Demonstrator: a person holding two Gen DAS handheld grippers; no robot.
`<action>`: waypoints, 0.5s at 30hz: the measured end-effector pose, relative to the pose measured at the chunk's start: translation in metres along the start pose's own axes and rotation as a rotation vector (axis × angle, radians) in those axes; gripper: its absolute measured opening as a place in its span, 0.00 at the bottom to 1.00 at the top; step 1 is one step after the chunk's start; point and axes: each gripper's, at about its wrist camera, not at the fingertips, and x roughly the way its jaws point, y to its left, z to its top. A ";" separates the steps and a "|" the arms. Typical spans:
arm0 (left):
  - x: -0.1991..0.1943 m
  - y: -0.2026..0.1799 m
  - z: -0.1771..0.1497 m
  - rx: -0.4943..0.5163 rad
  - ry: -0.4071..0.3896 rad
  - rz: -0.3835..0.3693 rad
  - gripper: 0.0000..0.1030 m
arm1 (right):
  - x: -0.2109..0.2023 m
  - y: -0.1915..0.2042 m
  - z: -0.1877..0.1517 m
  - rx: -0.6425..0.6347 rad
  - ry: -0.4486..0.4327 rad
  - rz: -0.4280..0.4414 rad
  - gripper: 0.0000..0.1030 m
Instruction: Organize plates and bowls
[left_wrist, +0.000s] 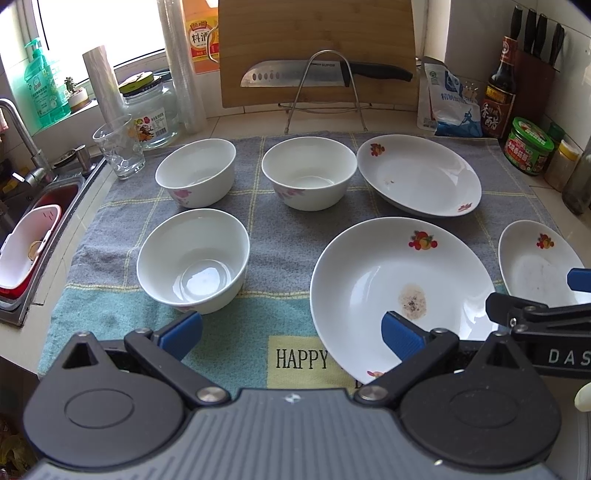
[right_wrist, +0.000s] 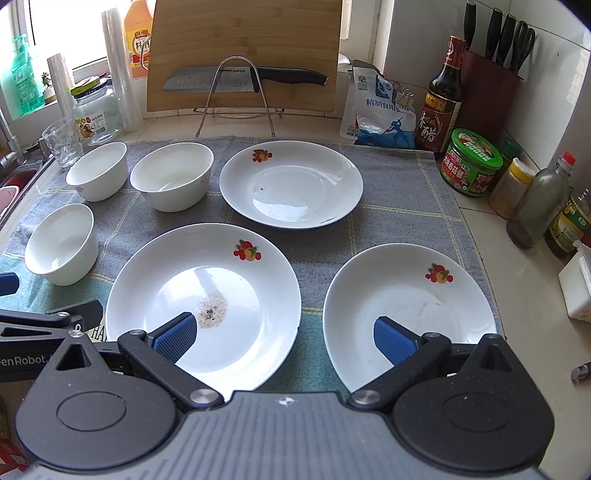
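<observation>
Both grippers hover low at the near edge of the towel (left_wrist: 236, 325), side by side, jaws spread wide and holding nothing. The left gripper (left_wrist: 291, 332) sits between the near bowl (left_wrist: 194, 260), just ahead to its left, and the middle plate (left_wrist: 399, 291), whose rim lies under its right finger. The right gripper (right_wrist: 284, 338) straddles the gap between that middle plate (right_wrist: 203, 302) and the right plate (right_wrist: 406, 314), one fingertip over each.

The dishes are all white. The plates are shallow, each with a small red and orange fruit print on the rim; the middle one has a brownish speckled stain at its centre, and the right one looks faintly smeared. The bowls are deep, with pink flowers on their sides.

Three plates in all: two near, and a far plate (right_wrist: 291, 184) behind them. Three bowls: the near one, the far-left bowl (left_wrist: 195, 171) and the far-middle bowl (left_wrist: 308, 171), all upright, none stacked.
</observation>
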 end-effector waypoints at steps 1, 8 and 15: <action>0.000 0.000 0.000 0.000 0.000 0.001 0.99 | 0.000 0.000 0.000 0.000 0.000 0.000 1.00; -0.001 -0.002 0.003 0.006 0.000 0.001 0.99 | -0.001 -0.001 0.001 0.001 -0.003 -0.002 1.00; 0.001 -0.001 0.005 0.016 0.000 -0.008 0.99 | 0.000 -0.001 0.003 0.004 -0.004 -0.005 1.00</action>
